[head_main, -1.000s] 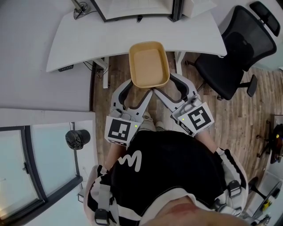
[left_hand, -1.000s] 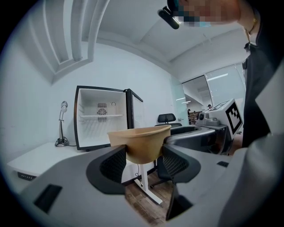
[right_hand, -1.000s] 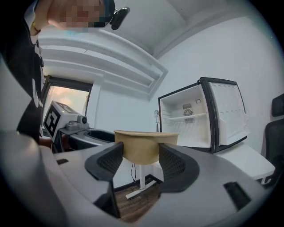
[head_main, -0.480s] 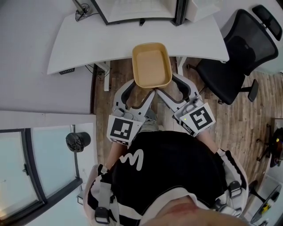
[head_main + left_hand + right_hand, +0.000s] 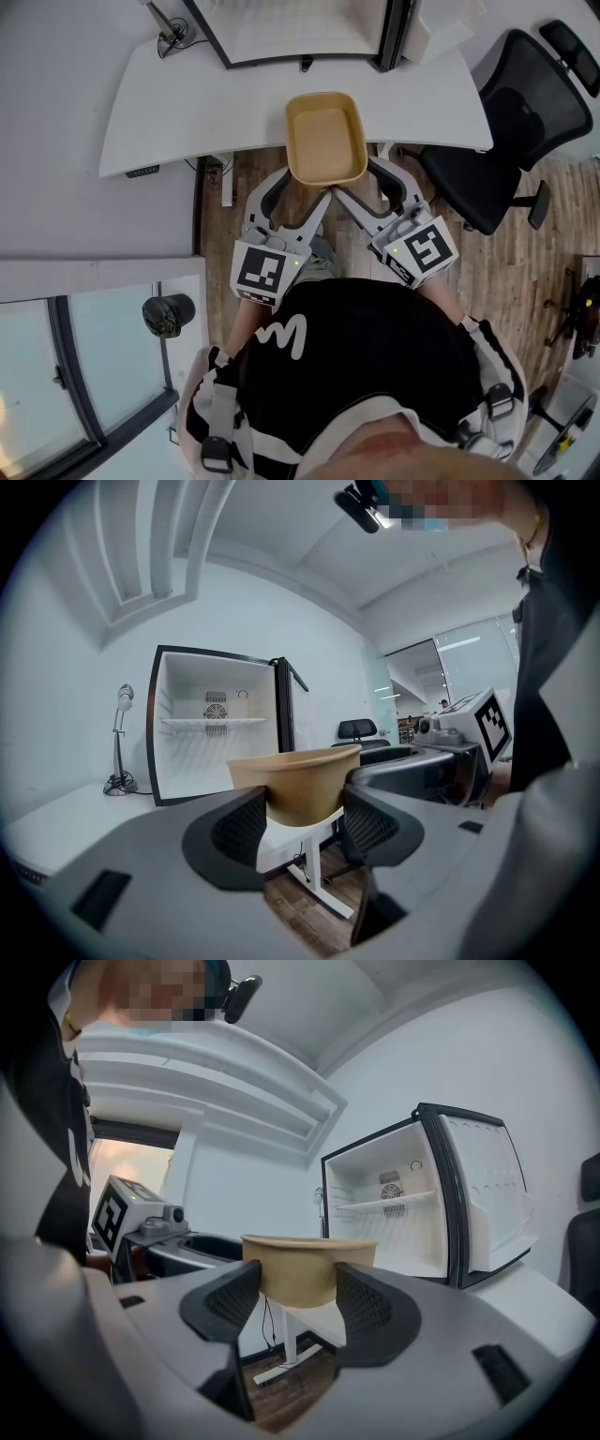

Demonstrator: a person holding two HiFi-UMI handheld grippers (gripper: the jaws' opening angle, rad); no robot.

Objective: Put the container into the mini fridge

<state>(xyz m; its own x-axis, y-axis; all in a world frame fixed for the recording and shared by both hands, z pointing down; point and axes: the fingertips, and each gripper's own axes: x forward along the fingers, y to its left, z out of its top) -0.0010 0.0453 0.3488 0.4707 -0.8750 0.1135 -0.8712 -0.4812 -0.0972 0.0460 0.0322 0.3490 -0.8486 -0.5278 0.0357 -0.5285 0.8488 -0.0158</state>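
- The left hand-held gripper (image 5: 302, 821) and the right hand-held gripper (image 5: 300, 1303) are side by side in front of the person, each clenched on the near end of the container (image 5: 325, 139).
- The tan, open-topped container is held level in the air, over the front edge of the white tabletop (image 5: 187, 112).
- Beyond it on the tabletop stands the mini fridge (image 5: 216, 726), its door open and one shelf showing inside.
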